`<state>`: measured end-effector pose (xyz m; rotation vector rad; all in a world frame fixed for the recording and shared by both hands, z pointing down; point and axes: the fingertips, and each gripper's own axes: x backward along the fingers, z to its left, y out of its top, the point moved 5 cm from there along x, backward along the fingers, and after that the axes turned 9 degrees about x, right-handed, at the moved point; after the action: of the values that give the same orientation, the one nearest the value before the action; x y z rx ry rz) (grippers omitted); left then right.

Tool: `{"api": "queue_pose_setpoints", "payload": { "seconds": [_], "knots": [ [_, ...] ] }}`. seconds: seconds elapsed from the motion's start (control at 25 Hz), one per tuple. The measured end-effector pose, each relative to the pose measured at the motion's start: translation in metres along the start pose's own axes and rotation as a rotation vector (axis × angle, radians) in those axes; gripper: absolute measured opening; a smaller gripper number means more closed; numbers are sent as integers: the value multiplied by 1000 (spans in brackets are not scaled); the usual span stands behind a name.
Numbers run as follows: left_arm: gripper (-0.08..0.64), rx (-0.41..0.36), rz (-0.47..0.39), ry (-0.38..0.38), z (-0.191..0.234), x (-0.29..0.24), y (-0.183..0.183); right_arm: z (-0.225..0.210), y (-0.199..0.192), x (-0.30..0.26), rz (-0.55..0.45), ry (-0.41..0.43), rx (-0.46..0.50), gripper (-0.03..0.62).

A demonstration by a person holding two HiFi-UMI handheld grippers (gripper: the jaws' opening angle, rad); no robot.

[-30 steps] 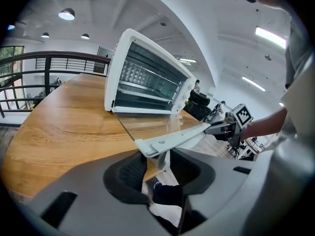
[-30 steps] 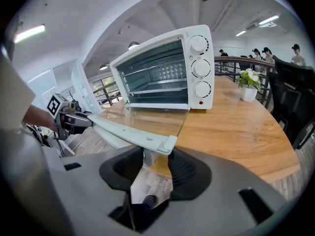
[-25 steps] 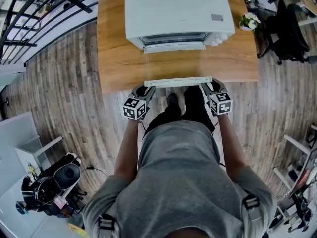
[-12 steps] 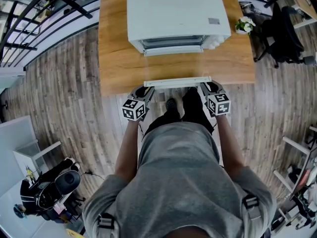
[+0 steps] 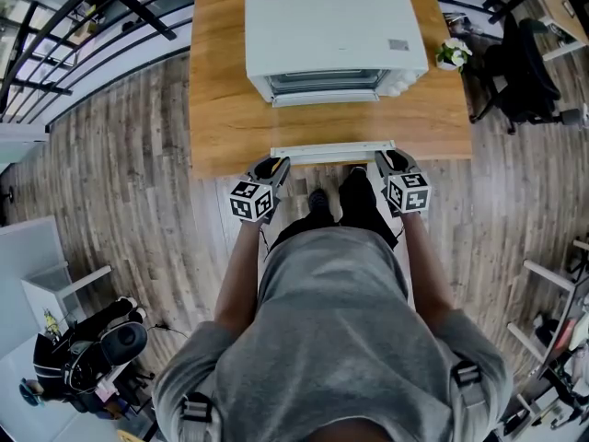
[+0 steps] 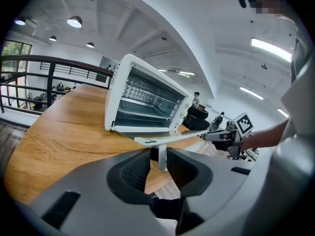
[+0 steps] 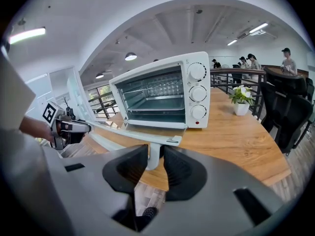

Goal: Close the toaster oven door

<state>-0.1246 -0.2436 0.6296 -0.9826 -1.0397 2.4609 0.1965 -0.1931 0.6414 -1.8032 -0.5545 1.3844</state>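
A potted plant point(image 5: 453, 53) stood right of the toaster oven point(image 5: 336, 35), apart from it. The left gripper point(image 5: 279, 162) and right gripper point(image 5: 383, 160) clamped the door handle point(image 5: 333, 152), the right jaws having just closed. The handle had risen slightly.

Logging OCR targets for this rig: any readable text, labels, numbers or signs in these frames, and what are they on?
No text can be read.
The grey label on top of the toaster oven: too small to read.
Dial marks around the knobs: too small to read.
Markers on the left cube and the right cube: black-and-white square patterns, no letters.
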Motion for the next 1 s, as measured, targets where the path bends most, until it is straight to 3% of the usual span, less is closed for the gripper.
{"api": "queue_pose_setpoints", "payload": {
  "seconds": [0.2, 1.0],
  "knots": [
    [117, 27, -35, -18, -1, 2, 11, -4, 10, 3, -50, 0, -59, 101],
    [118, 73, -112, -30, -8, 8, 43, -11, 43, 11, -113, 28, -110, 103]
  ]
}}
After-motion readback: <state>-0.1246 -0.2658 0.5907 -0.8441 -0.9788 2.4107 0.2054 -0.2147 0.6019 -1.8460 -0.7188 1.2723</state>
